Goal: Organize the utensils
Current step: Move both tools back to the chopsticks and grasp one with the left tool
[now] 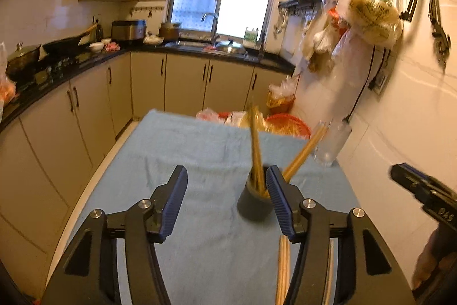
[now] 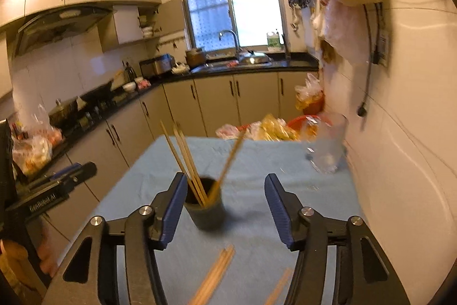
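A dark cup (image 1: 253,203) (image 2: 208,212) stands on the light blue cloth (image 1: 182,145) (image 2: 257,159), with several wooden chopsticks (image 1: 257,145) (image 2: 185,159) leaning out of it. More chopsticks (image 1: 283,270) (image 2: 214,276) lie flat on the cloth nearer to me. My left gripper (image 1: 227,199) is open with nothing between its pads; the cup sits just behind its right finger. My right gripper (image 2: 225,202) is open too, the cup beside its left finger. Each gripper shows at the edge of the other's view: the right gripper (image 1: 422,190), the left gripper (image 2: 54,190).
A clear glass (image 1: 332,143) (image 2: 328,145) stands at the table's far right by the tiled wall. Plastic bags and a red basket (image 1: 288,123) sit beyond the far edge. Bags hang from wall hooks (image 1: 371,16). Kitchen cabinets and a counter (image 1: 85,62) run along the left.
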The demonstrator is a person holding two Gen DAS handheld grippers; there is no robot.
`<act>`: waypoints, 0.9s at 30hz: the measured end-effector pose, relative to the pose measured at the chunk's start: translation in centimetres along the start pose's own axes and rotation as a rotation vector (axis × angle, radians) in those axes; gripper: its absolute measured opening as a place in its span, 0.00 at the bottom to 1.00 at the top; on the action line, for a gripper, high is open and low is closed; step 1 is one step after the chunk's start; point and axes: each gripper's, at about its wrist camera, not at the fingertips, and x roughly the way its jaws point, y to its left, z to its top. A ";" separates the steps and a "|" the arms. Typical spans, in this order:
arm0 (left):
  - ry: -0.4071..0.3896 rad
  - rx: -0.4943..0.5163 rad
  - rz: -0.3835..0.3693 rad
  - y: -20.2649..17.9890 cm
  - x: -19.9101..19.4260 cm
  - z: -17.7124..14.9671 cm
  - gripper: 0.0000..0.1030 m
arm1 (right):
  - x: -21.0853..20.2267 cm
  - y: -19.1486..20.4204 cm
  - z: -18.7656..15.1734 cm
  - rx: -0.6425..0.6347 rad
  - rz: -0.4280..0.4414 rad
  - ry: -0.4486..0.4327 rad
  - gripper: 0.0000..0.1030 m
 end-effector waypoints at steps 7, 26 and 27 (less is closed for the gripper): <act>0.196 0.011 -0.002 1.0 2.5 -7.0 0.54 | -1.4 -4.0 -7.1 -0.014 -0.129 0.142 0.68; 0.462 0.262 -0.139 -8.8 12.2 -16.9 0.23 | 5.2 -7.7 -17.9 0.238 0.016 0.319 0.66; 0.460 0.271 -0.134 -9.0 12.3 -16.8 0.16 | 5.3 -7.8 -18.0 0.241 0.017 0.321 0.66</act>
